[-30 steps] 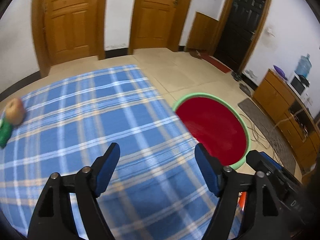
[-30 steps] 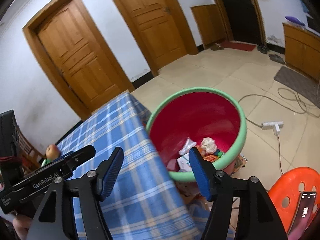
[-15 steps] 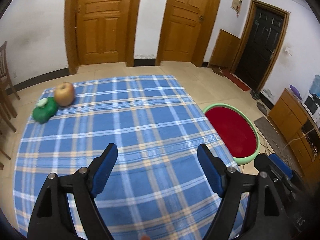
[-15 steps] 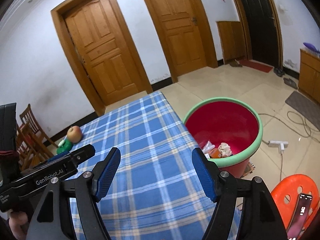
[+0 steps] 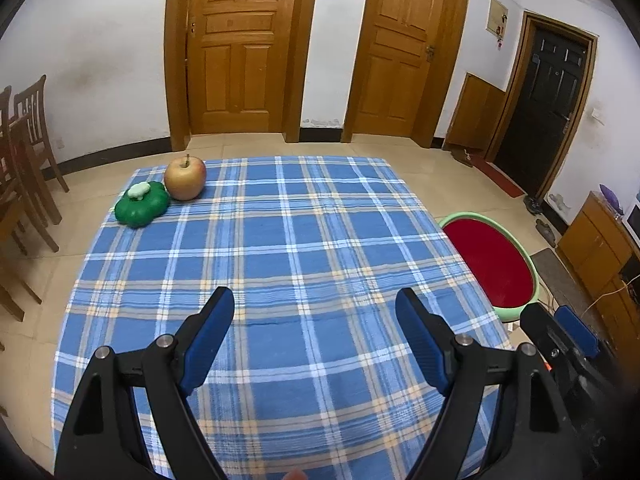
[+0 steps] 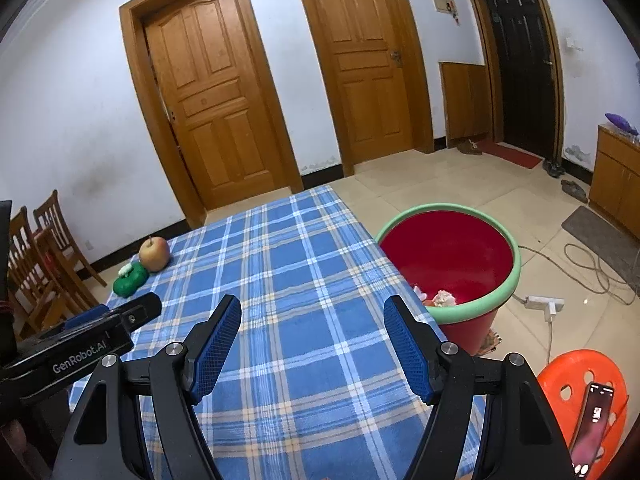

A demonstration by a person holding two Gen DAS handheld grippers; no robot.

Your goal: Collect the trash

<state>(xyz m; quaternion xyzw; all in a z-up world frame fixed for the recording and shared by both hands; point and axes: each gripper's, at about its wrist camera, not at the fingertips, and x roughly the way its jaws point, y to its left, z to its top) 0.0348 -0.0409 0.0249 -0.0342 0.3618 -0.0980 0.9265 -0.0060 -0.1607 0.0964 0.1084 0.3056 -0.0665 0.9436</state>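
A red bin with a green rim (image 6: 460,256) stands on the floor at the table's right side; crumpled trash (image 6: 442,299) lies inside it. The bin also shows in the left wrist view (image 5: 496,264). My left gripper (image 5: 316,320) is open and empty above the near part of the blue plaid tablecloth (image 5: 280,248). My right gripper (image 6: 312,324) is open and empty above the tablecloth (image 6: 280,264), left of the bin. An apple (image 5: 185,178) and a green pepper-shaped object (image 5: 141,204) sit at the table's far left corner.
Wooden chairs (image 5: 24,168) stand left of the table. An orange plastic stool (image 6: 580,392) with a phone (image 6: 592,420) on it is at the near right. A power strip and cables (image 6: 544,304) lie on the floor by the bin. A wooden cabinet (image 6: 620,184) stands at the far right.
Both grippers have pulled back and tilted up from the bin, so the whole table with the apple and green object has come into view. Both stay open and empty.
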